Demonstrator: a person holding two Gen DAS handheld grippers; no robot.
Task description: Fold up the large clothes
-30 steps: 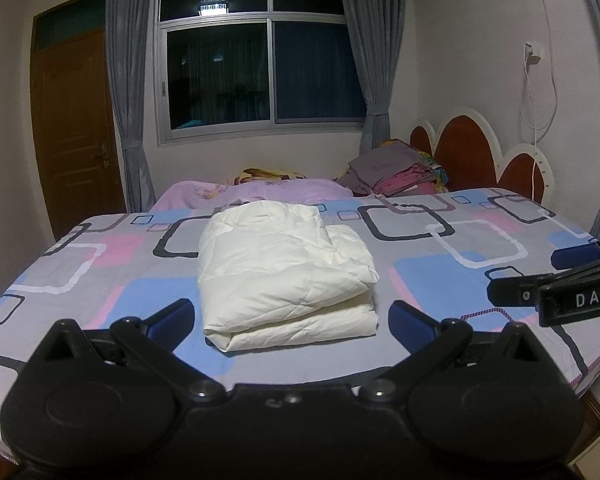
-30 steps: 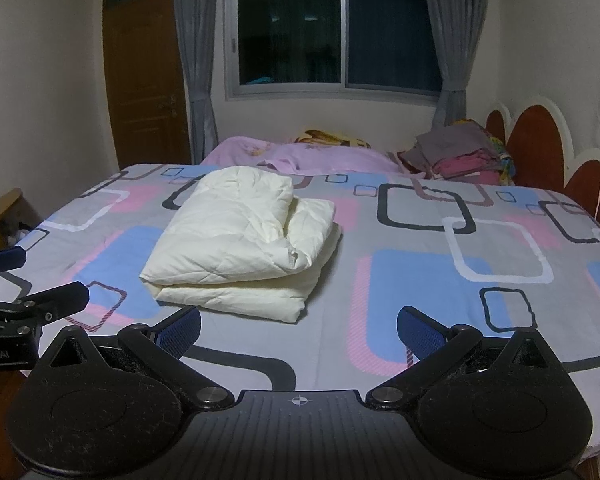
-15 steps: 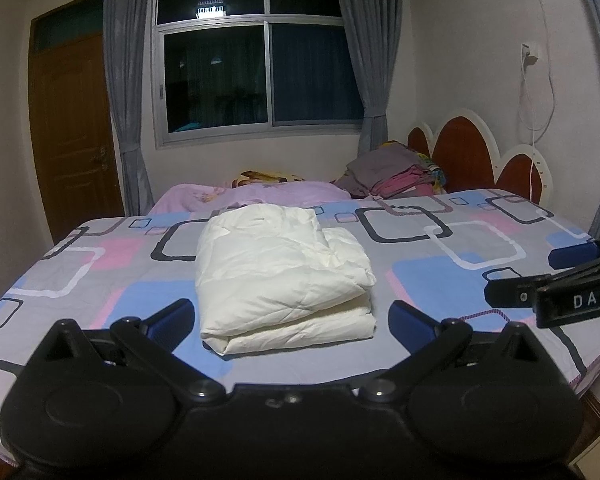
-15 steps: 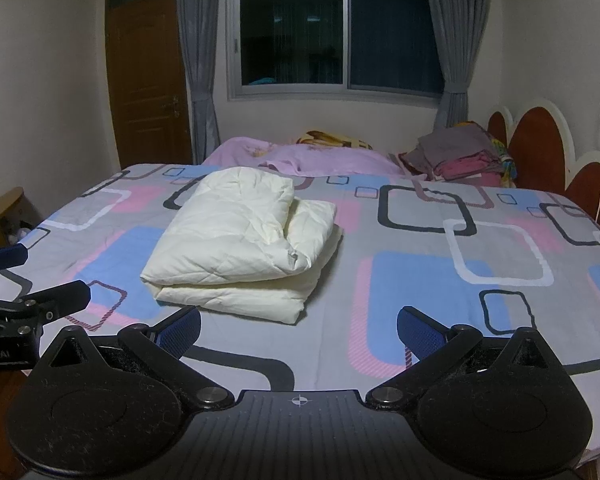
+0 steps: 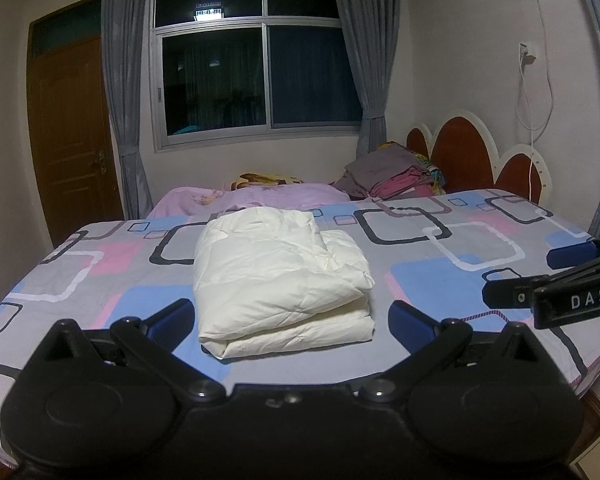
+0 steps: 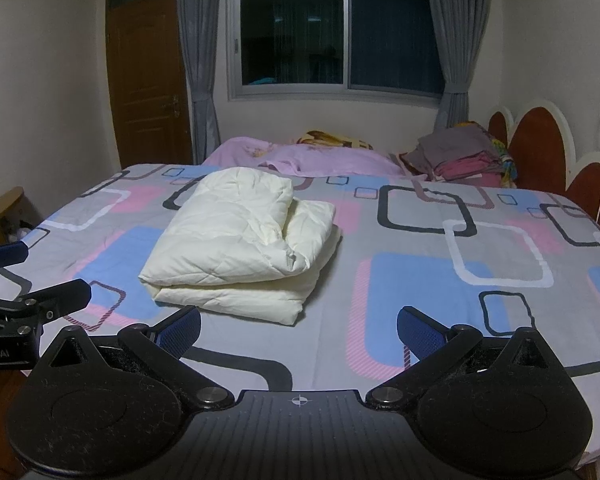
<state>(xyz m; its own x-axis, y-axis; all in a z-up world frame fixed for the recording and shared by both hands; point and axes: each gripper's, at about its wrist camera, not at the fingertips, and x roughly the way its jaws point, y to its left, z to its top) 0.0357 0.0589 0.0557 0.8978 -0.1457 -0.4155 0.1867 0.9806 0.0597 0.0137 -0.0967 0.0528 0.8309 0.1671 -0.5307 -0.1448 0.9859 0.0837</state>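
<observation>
Cream padded garment (image 5: 280, 276) folded into a thick rectangular bundle, lying on the patterned bedsheet (image 5: 440, 272) toward the near edge of the bed, closer to its left side. Upper layer doubled over lower layer; fold edge facing the near edge, looser flap on the right. Left gripper (image 5: 290, 320) held short of the near edge, jaws spread wide, nothing between them, not touching the bundle. Right gripper (image 6: 298, 330) likewise released and empty, level with the near edge, bundle ahead and to its left (image 6: 240, 240). Pink blanket (image 6: 300, 156) along the far edge. Stack of folded clothes (image 6: 460, 152) at the far right corner beside the headboard (image 6: 540, 148).
</observation>
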